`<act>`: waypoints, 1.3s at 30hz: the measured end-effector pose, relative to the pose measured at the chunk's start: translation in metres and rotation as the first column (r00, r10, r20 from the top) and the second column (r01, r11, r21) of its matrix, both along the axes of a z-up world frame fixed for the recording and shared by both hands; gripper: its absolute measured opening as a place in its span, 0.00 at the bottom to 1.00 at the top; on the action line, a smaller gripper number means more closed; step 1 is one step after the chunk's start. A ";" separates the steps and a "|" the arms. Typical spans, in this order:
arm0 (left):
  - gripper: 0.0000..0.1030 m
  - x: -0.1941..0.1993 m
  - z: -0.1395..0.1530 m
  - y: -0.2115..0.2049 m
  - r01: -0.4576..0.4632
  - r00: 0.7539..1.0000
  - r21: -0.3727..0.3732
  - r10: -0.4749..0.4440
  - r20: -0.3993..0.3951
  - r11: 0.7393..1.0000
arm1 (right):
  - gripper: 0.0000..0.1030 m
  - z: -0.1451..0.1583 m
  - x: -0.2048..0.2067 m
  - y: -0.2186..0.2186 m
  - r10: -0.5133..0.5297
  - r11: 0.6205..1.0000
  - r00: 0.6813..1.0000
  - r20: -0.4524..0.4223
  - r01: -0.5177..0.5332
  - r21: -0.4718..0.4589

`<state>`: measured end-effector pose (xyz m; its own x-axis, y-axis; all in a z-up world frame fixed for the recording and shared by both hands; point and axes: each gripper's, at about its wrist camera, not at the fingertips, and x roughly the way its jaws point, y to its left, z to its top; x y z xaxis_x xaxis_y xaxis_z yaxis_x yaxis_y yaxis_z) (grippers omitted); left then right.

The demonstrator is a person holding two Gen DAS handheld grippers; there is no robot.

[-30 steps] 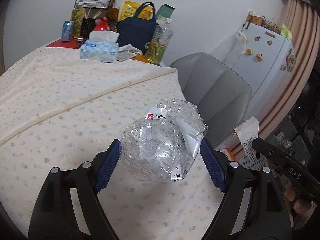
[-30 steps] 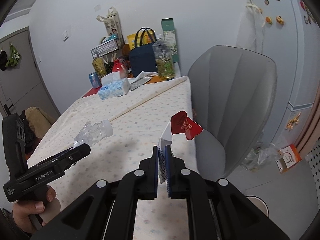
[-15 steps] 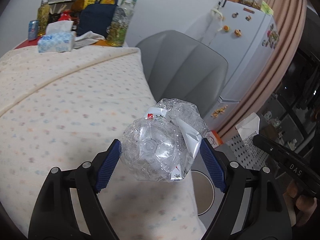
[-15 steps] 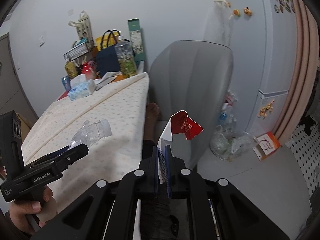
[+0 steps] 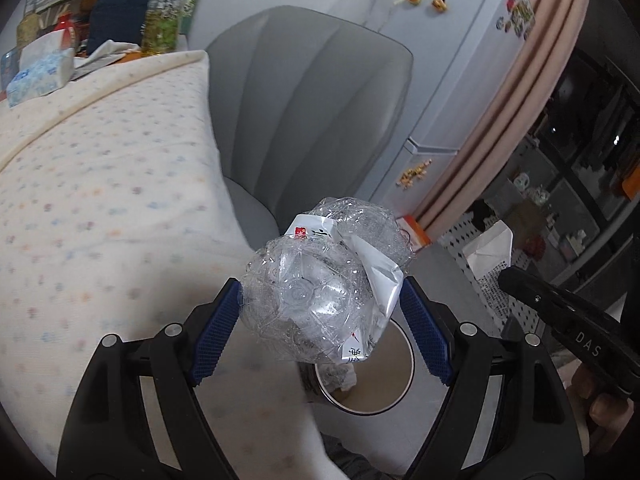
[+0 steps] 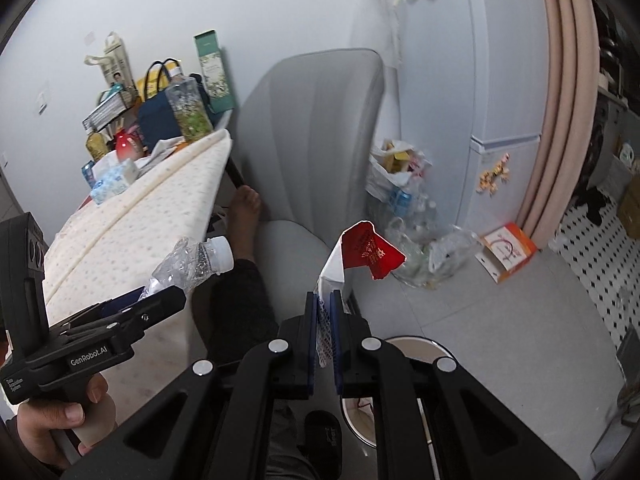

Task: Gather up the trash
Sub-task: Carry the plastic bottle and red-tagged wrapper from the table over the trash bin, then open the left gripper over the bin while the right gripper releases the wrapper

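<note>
Our left gripper [image 5: 320,312] has its blue fingers [image 5: 216,336] clamped on a crumpled clear plastic bottle [image 5: 316,292] above the round bin [image 5: 400,392]. Our right gripper [image 6: 325,340] pinches a red-and-white paper carton [image 6: 360,256], beside the cloth-covered counter [image 6: 132,224].

- Left gripper [image 5: 322,314] clamped wide around a crushed clear plastic bottle [image 5: 316,292], blue pads pressing both sides, torn white label hanging off the right.
- Round open bin [image 5: 394,396] right below on the floor, some crumpled stuff already in it.
- Spotted cream tablecloth [image 5: 100,208] filling the left; tissue box [image 5: 38,76] and a blue bag [image 5: 116,20] at the far end.
- Grey chair [image 5: 316,120] behind, white fridge [image 5: 460,60] with magnets, pink curtain [image 5: 520,112] beside it.
- Right gripper [image 5: 568,332] poking in from the right edge, pinching white paper [image 5: 490,250].
</note>
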<state>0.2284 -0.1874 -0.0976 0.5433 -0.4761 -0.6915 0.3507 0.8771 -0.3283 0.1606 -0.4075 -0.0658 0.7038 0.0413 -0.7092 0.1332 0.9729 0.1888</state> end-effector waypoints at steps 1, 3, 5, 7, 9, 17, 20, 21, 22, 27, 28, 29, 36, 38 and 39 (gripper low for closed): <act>0.77 0.001 -0.003 -0.007 0.010 1.000 0.008 -0.010 -0.006 1.000 | 0.08 -0.004 0.000 -0.005 -0.008 1.000 1.000 -0.005 0.008 0.006; 0.77 0.003 -0.008 -0.020 0.027 0.999 0.023 -0.027 -0.017 0.999 | 0.08 -0.011 0.001 -0.013 -0.021 1.000 1.000 -0.015 0.021 0.018; 0.77 0.004 -0.010 -0.031 0.039 0.999 0.029 -0.038 -0.027 0.999 | 0.08 -0.021 0.000 -0.024 -0.038 0.999 0.999 -0.031 0.039 0.033; 0.77 0.005 -0.010 -0.042 0.052 0.999 0.049 -0.051 -0.017 0.997 | 0.08 -0.032 0.001 -0.034 -0.055 0.997 0.997 -0.050 0.058 0.051; 0.77 0.006 -0.013 -0.054 0.068 0.997 0.062 -0.067 -0.023 0.996 | 0.08 -0.042 0.002 -0.045 -0.070 0.995 0.995 -0.065 0.074 0.067; 0.77 0.011 -0.028 -0.095 0.124 0.991 0.110 -0.118 -0.054 0.986 | 0.08 -0.072 0.000 -0.082 -0.112 0.986 0.989 -0.095 0.122 0.113; 0.77 0.011 -0.034 -0.105 0.140 0.989 0.125 -0.132 -0.066 0.982 | 0.11 -0.084 0.003 -0.093 -0.111 0.982 0.987 -0.113 0.126 0.139; 0.77 0.011 -0.036 -0.108 0.143 0.988 0.130 -0.135 -0.069 0.981 | 0.12 -0.091 0.004 -0.097 -0.112 0.978 0.985 -0.130 0.133 0.160; 0.77 0.012 -0.037 -0.110 0.145 0.988 0.134 -0.136 -0.073 0.980 | 0.30 -0.095 0.006 -0.099 -0.116 0.976 0.983 -0.145 0.140 0.168; 0.77 0.015 -0.043 -0.117 0.161 0.985 0.151 -0.149 -0.088 0.975 | 0.54 -0.105 -0.005 -0.113 -0.167 0.968 0.976 -0.143 0.190 0.163; 0.77 0.016 -0.046 -0.119 0.164 0.984 0.151 -0.150 -0.096 0.975 | 0.54 -0.106 -0.008 -0.118 -0.180 0.965 0.973 -0.146 0.204 0.167; 0.77 0.018 -0.048 -0.121 0.169 0.983 0.151 -0.154 -0.103 0.974 | 0.54 -0.107 -0.011 -0.123 -0.193 0.962 0.970 -0.147 0.216 0.166; 0.77 0.015 -0.059 -0.149 0.232 0.968 0.163 -0.211 -0.134 0.959 | 0.54 -0.100 -0.032 -0.154 -0.267 0.944 0.956 -0.123 0.285 0.164; 0.78 0.013 -0.062 -0.159 0.258 0.961 0.159 -0.236 -0.147 0.953 | 0.54 -0.097 -0.037 -0.163 -0.287 0.939 0.951 -0.115 0.303 0.161; 0.78 0.012 -0.062 -0.163 0.275 0.955 0.144 -0.252 -0.154 0.951 | 0.54 -0.096 -0.040 -0.167 -0.297 0.936 0.948 -0.113 0.312 0.161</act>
<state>0.2408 -0.3508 -0.1600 0.3120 -0.4656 -0.8282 0.5396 0.8043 -0.2489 0.1205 -0.5741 -0.1614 0.6392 -0.0374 -0.7682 0.4412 0.8359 0.3265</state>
